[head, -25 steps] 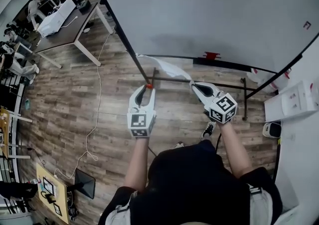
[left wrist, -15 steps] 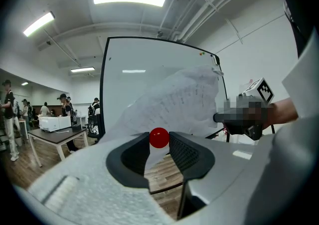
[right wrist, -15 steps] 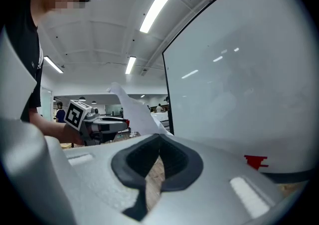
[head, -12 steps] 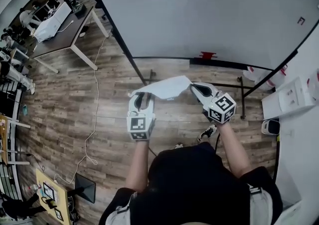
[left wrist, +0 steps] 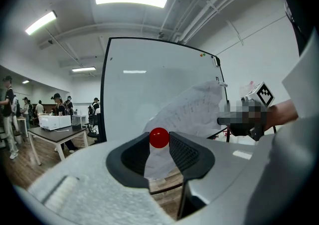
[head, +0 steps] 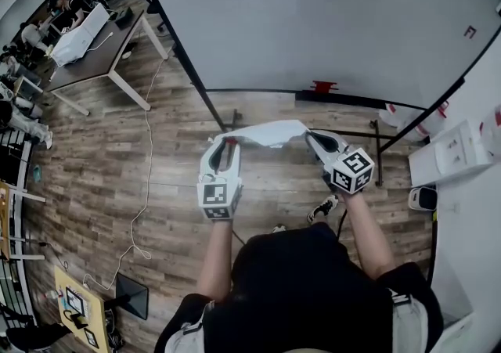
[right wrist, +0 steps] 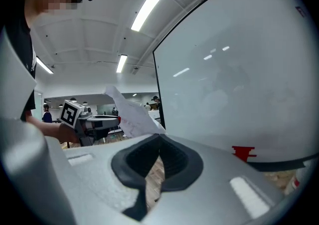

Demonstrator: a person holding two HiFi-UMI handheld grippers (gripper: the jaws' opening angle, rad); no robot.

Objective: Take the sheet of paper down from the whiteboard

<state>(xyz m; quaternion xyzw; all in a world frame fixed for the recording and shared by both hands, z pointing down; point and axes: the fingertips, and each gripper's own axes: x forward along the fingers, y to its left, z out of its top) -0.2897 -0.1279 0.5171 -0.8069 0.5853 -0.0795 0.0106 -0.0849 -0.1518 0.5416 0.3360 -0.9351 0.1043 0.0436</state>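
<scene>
Red round magnet [left wrist: 159, 137] is being pinched at the jaw tips of the left gripper [head: 228, 143], while the right gripper [head: 310, 135] is clamping fully shut on a corner of the paper sheet [head: 266, 133], which is spanning between them, clear of the whiteboard [head: 329, 23]. Moving both grippers together is likely sparing the sheet a tear. Only the left gripper view is showing the grip on the magnet plainly.

Left claw [left wrist: 160, 145]: jaws closed on a red ball [left wrist: 159, 137], which is pinched at their tips.
Sheet of paper [left wrist: 193, 111]: white, faintly printed, crumpled. Its lower end hangs between the jaws beneath the ball, and its far end meets the right claw [left wrist: 227, 119] (partly blurred over).
Whiteboard [left wrist: 134, 94]: black-framed, upright behind the sheet.
Worktop [left wrist: 52, 133]: far left, with people [left wrist: 60, 105] standing near it.
</scene>
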